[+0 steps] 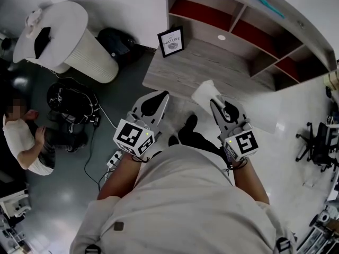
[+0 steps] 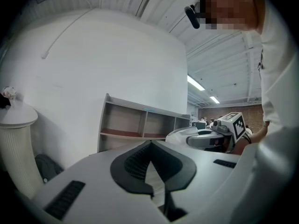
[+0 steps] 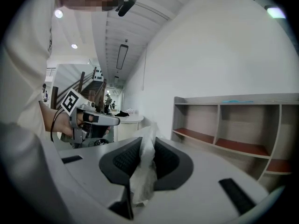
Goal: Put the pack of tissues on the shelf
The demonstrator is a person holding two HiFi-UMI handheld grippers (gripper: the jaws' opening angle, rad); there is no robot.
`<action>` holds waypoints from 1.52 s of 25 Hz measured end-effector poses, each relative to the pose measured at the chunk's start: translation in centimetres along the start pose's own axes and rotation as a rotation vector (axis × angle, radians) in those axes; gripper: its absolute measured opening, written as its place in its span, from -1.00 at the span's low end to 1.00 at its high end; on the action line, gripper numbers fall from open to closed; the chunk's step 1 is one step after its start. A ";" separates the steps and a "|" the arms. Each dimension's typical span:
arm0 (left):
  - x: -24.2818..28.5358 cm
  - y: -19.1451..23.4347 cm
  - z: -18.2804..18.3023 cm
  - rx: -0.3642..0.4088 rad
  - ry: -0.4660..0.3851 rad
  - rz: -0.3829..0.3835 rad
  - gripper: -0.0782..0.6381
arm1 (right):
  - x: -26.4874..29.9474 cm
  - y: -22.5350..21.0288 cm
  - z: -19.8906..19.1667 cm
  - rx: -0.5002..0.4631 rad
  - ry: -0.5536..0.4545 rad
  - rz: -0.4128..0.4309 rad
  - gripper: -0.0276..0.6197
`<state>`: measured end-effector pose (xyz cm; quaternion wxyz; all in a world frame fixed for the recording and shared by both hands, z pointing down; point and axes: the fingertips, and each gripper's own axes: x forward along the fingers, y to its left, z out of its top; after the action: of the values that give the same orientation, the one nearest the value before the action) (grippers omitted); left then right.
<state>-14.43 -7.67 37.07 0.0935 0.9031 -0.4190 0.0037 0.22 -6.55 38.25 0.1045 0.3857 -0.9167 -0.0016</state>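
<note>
the right tongs (image 1: 215,100) grasp the pack of tissues (image 1: 204,93) just short of the shelf (image 1: 239,17); the left tongs (image 1: 161,95), clenched and empty, hang farther from the shelf.

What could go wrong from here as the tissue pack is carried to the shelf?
1. The right gripper pinches only a thin fold of the pack of tissues, and the bulk sticks out past the jaws. It may slip or pull loose on the way.
2. A framed sign stands at the left end of the shelf top. Setting the pack down near it could knock it over.
</note>
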 end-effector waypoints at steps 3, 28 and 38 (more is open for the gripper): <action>1.4 1.3 0.2 -0.004 0.003 0.016 -0.74 | 1.4 -1.5 -0.2 0.005 0.001 0.009 -0.67; 16.3 6.6 2.9 0.017 0.009 0.077 -0.74 | 7.2 -17.2 0.7 0.016 -0.062 0.039 -0.67; 19.6 6.9 3.2 0.023 0.015 0.046 -0.74 | 7.9 -19.3 0.9 0.016 -0.061 0.023 -0.67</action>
<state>-7.16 -27.35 36.72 0.0860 0.8942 -0.4390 0.0175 8.27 -25.79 37.26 0.0732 0.3756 -0.9239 -0.0048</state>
